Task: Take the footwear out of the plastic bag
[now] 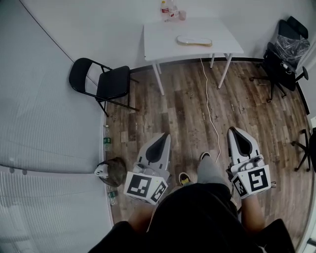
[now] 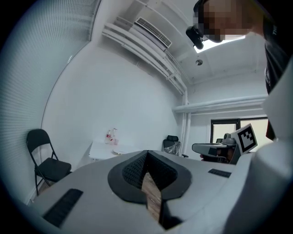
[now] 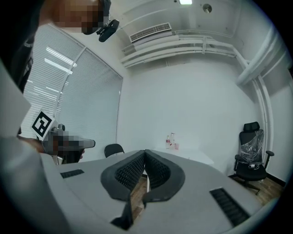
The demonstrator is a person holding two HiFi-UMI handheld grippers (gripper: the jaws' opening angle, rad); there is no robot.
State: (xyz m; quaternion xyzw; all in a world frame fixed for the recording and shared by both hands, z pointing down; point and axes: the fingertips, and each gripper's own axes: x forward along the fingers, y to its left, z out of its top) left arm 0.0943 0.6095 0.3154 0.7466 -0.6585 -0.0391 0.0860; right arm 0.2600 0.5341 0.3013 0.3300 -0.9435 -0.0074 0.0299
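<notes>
At the far left I see a black metal folding chair [image 1: 101, 81] standing on the brown wood-plank floor [image 1: 182, 104] against the wall.

Nearer to me, my grey plastic left gripper [image 1: 160, 140] is held low in front of the person's body and points toward the far wall. In the left gripper view its black ribbed pads are pressed tip to tip. Only floorboards show in the slit behind them, so the left gripper [image 2: 146, 157] is closed on nothing.

Ahead stands a white rectangular table [image 1: 163, 42]. On it lies the pale, flat, sole-shaped piece of footwear [image 1: 195, 41], right of the table's middle. Its long axis runs left to right across the table, parallel to the near edge. I cannot tell toe from heel at this range, nor make out a bag round it. A few small clear plastic bottles [image 1: 169, 10] stand at the table's back edge. A thin white cable [image 1: 209, 99] trails from the table across the floor toward me.

The grey plastic right gripper [image 1: 237, 132] is also held low, well apart from the table. Its own view shows the right gripper [image 3: 144, 157] with pads meeting at the tips and nothing between them.

At the far right stands a black wheeled office chair [image 1: 284, 54] with clear plastic wrap over its back.
</notes>
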